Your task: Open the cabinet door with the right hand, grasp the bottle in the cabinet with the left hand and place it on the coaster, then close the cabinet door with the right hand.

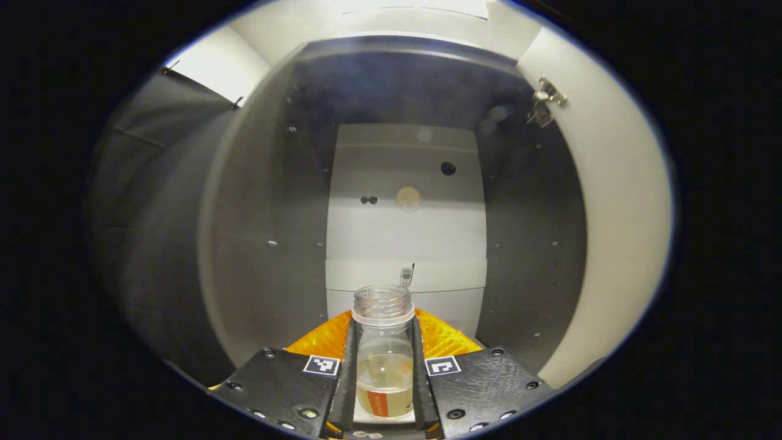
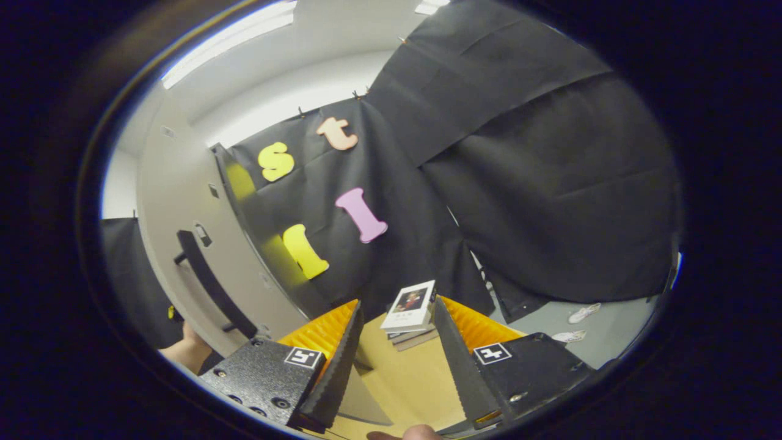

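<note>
Left gripper view: left tongs (image 1: 384,373) clamp orange-labelled bottle (image 1: 383,351); right tongs (image 2: 394,366) gape wide.

tan wooden table (image 2: 421,379) carries a small stack of books (image 2: 410,315); pale shoes (image 2: 583,313) lie on grey floor (image 2: 617,321)

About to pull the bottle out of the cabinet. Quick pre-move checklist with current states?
1. Left gripper shut on the bottle, a finger on each side: ok.
2. Bottle upright between the fingers: ok.
3. Bottle has no cap, liquid inside; keep it level: not ok for tilting.
4. Cabinet door swung open, handle free: ok.
5. Right gripper open, holding nothing, over the wooden table near the stacked books: ok.
6. Coaster location and free space on it: cannot tell.
</note>
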The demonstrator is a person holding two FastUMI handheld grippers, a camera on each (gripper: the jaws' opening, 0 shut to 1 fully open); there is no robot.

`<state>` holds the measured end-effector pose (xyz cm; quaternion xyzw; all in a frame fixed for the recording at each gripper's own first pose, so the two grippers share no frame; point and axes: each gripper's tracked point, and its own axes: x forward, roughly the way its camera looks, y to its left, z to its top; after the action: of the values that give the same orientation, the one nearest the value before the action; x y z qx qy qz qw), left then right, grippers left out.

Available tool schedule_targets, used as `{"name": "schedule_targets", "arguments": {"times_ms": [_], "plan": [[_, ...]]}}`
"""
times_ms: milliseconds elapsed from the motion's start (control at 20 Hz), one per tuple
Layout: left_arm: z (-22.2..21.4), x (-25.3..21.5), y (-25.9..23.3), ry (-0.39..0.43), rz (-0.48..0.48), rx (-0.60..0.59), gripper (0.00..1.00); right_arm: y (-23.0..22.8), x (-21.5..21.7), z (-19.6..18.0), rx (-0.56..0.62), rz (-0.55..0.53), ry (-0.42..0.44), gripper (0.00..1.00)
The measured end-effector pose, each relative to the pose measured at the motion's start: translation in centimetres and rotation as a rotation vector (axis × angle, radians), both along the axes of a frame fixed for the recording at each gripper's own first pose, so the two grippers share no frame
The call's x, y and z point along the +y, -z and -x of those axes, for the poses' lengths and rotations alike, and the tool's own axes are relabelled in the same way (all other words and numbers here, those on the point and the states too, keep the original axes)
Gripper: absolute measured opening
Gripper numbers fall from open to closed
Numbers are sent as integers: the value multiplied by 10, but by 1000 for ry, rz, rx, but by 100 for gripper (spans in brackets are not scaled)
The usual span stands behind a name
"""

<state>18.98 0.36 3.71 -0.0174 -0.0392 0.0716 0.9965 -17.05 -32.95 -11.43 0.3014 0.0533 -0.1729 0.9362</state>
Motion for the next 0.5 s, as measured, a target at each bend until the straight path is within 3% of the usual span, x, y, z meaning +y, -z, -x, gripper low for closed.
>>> {"name": "schedule_targets", "arguments": {"times_ms": [150,200,300,500], "plan": [[60,12,-4,-15,6,-28,36,25,-16,-25,62,-13,42,76],[76,20,-2,-29,-28,-25,42,30,-18,-36,83,-22,61,76],[101,43,5,-87,-87,-12,36,46,-29,-53,139,-45,132,77],[136,100,53,-159,-41,55,36,82,-20,-73,272,-88,203,77]]}}
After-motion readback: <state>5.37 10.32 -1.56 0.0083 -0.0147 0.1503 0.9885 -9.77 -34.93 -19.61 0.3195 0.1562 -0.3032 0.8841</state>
